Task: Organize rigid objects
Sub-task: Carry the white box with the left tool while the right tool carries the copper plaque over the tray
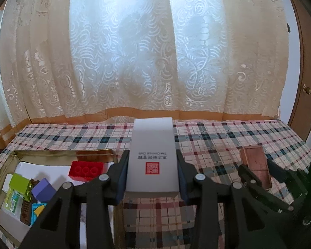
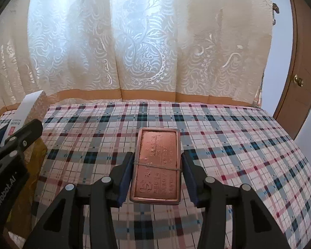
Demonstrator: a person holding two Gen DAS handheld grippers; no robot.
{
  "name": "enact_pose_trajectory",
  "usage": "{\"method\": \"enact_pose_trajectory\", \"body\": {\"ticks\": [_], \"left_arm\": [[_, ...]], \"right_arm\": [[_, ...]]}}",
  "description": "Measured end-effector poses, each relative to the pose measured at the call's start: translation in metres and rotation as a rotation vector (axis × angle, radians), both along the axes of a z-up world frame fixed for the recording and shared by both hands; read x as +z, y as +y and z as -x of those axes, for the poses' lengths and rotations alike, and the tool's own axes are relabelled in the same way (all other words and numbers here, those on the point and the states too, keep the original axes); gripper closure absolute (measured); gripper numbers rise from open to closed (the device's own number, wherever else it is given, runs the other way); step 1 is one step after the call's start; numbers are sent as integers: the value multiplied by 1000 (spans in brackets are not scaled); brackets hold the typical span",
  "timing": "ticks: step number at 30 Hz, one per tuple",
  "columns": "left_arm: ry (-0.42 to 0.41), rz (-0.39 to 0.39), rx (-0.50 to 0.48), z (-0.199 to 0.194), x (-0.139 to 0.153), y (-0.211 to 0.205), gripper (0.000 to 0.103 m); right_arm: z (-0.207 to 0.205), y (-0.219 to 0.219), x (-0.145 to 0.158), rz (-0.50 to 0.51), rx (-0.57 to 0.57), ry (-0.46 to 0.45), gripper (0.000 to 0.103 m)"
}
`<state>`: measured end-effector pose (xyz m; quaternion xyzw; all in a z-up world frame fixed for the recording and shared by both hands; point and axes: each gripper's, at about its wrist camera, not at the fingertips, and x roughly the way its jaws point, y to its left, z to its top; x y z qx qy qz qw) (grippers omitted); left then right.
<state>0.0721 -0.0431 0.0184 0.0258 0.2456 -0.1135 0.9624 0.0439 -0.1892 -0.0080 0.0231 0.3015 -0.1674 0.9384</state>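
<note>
Gold-rimmed metal tray (image 1: pixel 58 152) with a white liner sits at far left on the plaid tablecloth (image 1: pixel 217 141), just left of and slightly below the left gripper (image 1: pixel 152 173), so the coming drop looks like a short leftward swing. Tray already holds a red studded plastic brick (image 1: pixel 86 170), a lime-green block (image 1: pixel 18 181), a purple cube (image 1: pixel 44 189) and a few smaller packets I can't identify. Left gripper is clamped on a tall white cardboard box (image 1: pixel 152 155) with a red square seal and black print; pads press both long sides, long axis runs straight away from the camera, far end tilted up, clear of the cloth. Left hand is the nearer one to the tray. Further right, the right gripper (image 2: pixel 157 169) grips a flat copper-coloured rectangular metal tin (image 2: pixel 156 166) with embossed lettering, a raised rim and a thin band across its middle. Jaws sit on both long edges, long axis again pointing forward. Tin appears lifted off the cloth, can't confirm from this angle. Right gripper is well apart from the tray, with the left gripper between, so the box likely goes in first.
</note>
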Motion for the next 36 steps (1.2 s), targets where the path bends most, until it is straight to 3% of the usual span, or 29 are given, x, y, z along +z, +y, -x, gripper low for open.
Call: {"method": "enact_pose_trajectory", "body": {"ticks": [24,36], "left_arm": [[-63,11,20,38,-4,38,63],[-76,4,-30,48,-3,35,63]], "right_arm": [[41,36,12,68,37,-104,54],[49,39,13,66,32,-120,54]]}}
